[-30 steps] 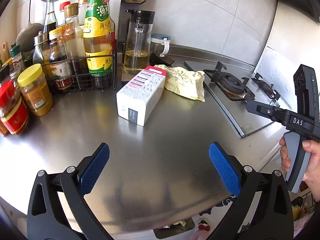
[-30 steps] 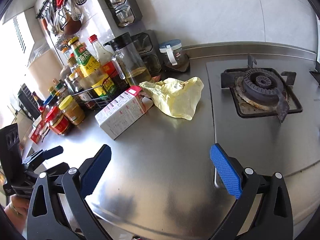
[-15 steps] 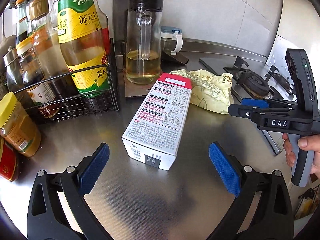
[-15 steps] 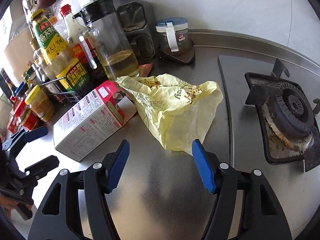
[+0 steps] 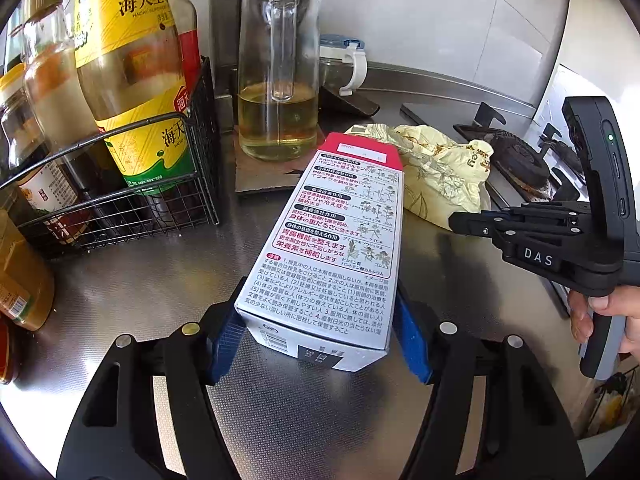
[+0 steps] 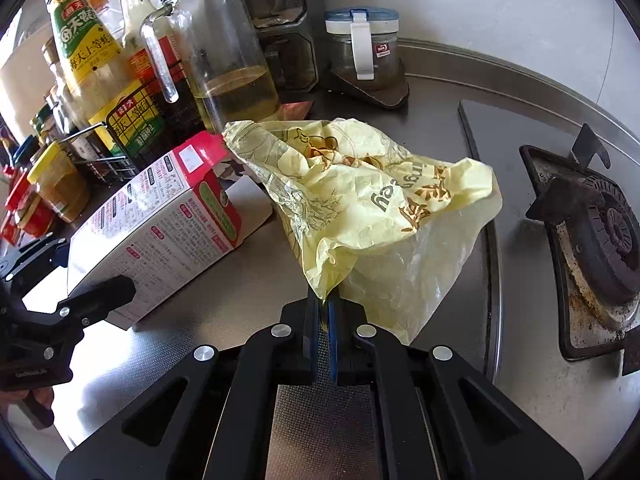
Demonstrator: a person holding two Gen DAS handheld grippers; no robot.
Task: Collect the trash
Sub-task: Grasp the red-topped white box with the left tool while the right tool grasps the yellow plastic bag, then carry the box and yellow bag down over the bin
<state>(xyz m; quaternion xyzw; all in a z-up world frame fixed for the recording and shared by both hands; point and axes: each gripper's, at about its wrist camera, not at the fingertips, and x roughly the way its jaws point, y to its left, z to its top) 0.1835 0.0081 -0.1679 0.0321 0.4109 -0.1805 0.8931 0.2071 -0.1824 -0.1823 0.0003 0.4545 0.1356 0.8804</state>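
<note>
A white and red printed carton (image 5: 332,240) lies flat on the steel counter (image 5: 140,280), near end toward me. My left gripper (image 5: 318,336) straddles that end; its jaws are closing and both blue pads (image 5: 224,336) lie against the carton's long sides. Behind it sits a crumpled yellow plastic bag (image 5: 440,176). In the right wrist view my right gripper (image 6: 324,320) is shut on the near corner of the bag (image 6: 380,200), which bunches up from the pads. The carton (image 6: 160,232) lies left of the bag, with the left gripper (image 6: 88,268) on it.
A wire rack of sauce bottles (image 5: 132,120) and a glass oil jug (image 5: 276,80) stand close behind the carton. A lidded jar (image 6: 360,44) sits by the wall. The gas burner (image 6: 592,232) is to the right. Yellow-lidded jars (image 6: 56,184) crowd the left.
Both grippers moved forward and down. The left one came around the carton's near end and narrowed onto it. The right one reached the bag and shut on its corner.
</note>
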